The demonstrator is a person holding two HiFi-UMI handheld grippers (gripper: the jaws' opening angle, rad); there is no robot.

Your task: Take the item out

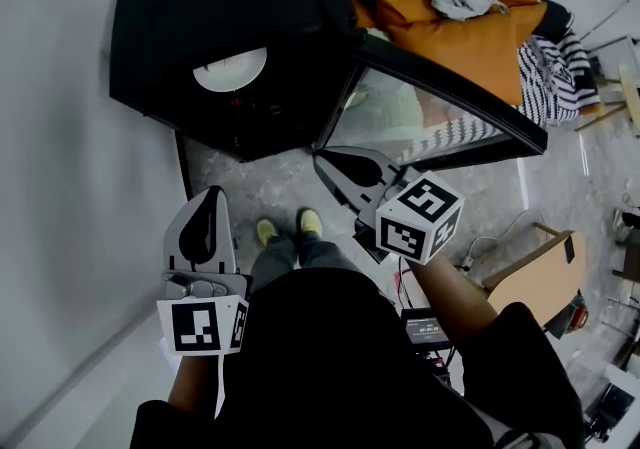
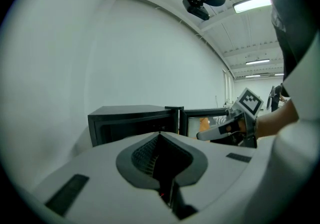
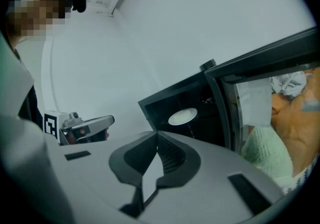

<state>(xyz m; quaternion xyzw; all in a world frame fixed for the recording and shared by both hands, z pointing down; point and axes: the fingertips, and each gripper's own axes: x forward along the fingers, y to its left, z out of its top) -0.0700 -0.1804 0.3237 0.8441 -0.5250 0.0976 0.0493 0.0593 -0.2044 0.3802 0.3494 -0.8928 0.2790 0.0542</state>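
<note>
A black microwave (image 1: 190, 7) stands in front of me with its glass door (image 1: 440, 107) swung open to the right. A white plate (image 1: 230, 69) lies inside the dark cavity; the right gripper view also shows the plate (image 3: 182, 116). My left gripper (image 1: 213, 193) is held short of the cavity, below its left part, jaws together and empty. My right gripper (image 1: 322, 159) sits just below the door's hinge side, shut with nothing in it. Both point toward the microwave (image 2: 132, 123). The left gripper view catches the right gripper (image 2: 212, 133) beside the door.
A white wall (image 1: 50, 187) runs along the left. Behind the door lie an orange cushion (image 1: 470, 32) with grey clothing and a striped cloth (image 1: 550, 67). A wooden box (image 1: 540, 277) and cables sit on the floor at the right. My yellow shoes (image 1: 285, 227) are below the microwave.
</note>
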